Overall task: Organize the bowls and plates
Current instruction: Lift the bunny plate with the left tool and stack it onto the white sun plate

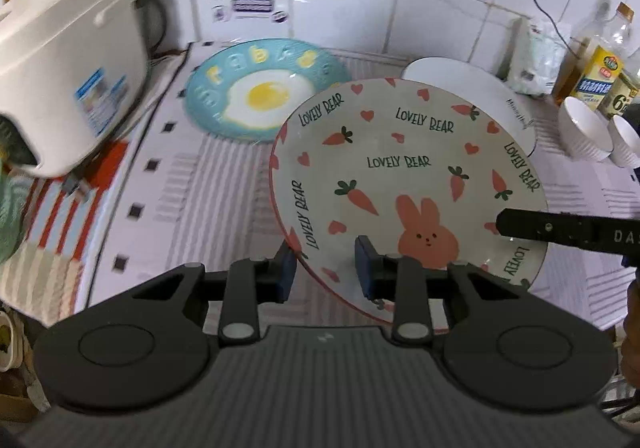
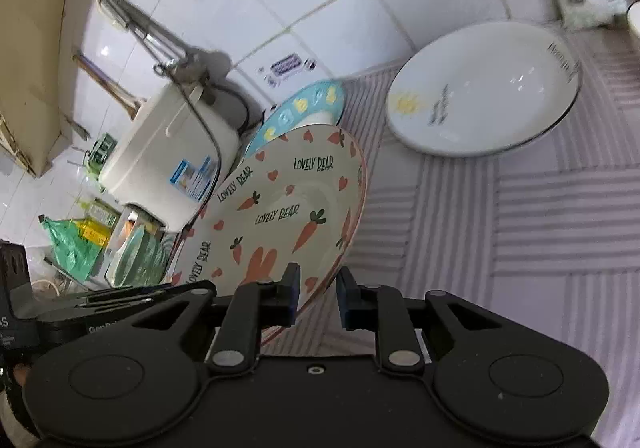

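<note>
A cream plate (image 1: 400,167) printed with a pink rabbit, carrots and "LOVELY BEAR" hangs tilted above the striped cloth (image 1: 200,187). My left gripper (image 1: 326,270) is shut on its near rim, one pad under it and one on the inside. In the right wrist view the same plate (image 2: 280,207) stands steeply. Its rim lies between the jaws of my right gripper (image 2: 318,294), with a gap at the right pad. A blue fried-egg plate (image 1: 260,91) lies flat behind, and a white plate (image 1: 480,95) lies to the right.
A white rice cooker (image 1: 68,67) stands at the left by the tiled wall. Two white ribbed bowls (image 1: 584,131) and oil bottles (image 1: 600,59) stand at the far right. Green glass dishes (image 2: 136,252) sit beyond the cooker. Striped cloth (image 2: 520,228) lies bare in front of the white plate (image 2: 480,87).
</note>
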Demonstrator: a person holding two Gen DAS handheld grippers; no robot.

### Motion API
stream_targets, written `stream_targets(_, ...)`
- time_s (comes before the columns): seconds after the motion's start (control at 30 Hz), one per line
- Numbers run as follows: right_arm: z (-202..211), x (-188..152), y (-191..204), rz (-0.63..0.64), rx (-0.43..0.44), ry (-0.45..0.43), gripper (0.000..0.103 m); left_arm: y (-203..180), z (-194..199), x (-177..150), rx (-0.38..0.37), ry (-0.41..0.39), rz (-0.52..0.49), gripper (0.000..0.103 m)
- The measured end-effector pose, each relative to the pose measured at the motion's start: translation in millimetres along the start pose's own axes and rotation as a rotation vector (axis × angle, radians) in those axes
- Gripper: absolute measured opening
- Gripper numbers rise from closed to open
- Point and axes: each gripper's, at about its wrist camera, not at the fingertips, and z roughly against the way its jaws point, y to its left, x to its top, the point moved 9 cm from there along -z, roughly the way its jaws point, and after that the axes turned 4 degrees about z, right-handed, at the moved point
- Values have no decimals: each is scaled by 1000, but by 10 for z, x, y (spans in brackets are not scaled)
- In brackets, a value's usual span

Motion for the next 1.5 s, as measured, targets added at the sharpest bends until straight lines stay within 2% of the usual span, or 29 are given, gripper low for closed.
stream_targets(0.27, 303, 449, -472, -42, -37, -58, 24, -589, -299, 432, -64, -2, -45, 29)
stream_targets(0.4, 373, 636, -709, -48, -52, -71, 24, -835, -483, 554, -67, -15, -69, 29)
stream_targets(0.67, 338, 888, -1189, -52, -81, -76, 24, -1146, -957, 743, -92, 50, -38, 29)
stream_targets(0.83, 276, 996, -1414, -86, -90, -72, 24, -1204, -1170, 746, -94, 89, -15, 29)
stream_targets(1.13, 144, 1035, -1574, -91, -112, -38, 25, -1190, -1404, 731, -100, 188, 34, 29)
stream_targets(1.33, 31, 1032, -1626, -98, -133, -16, 25, -1184, -1491, 755, -81, 214, 39, 29)
stream_targets(1.5, 17, 1081, -1635, -104, -138, -14, 24, -1163, -1525, 745, -103, 229, 83, 29)
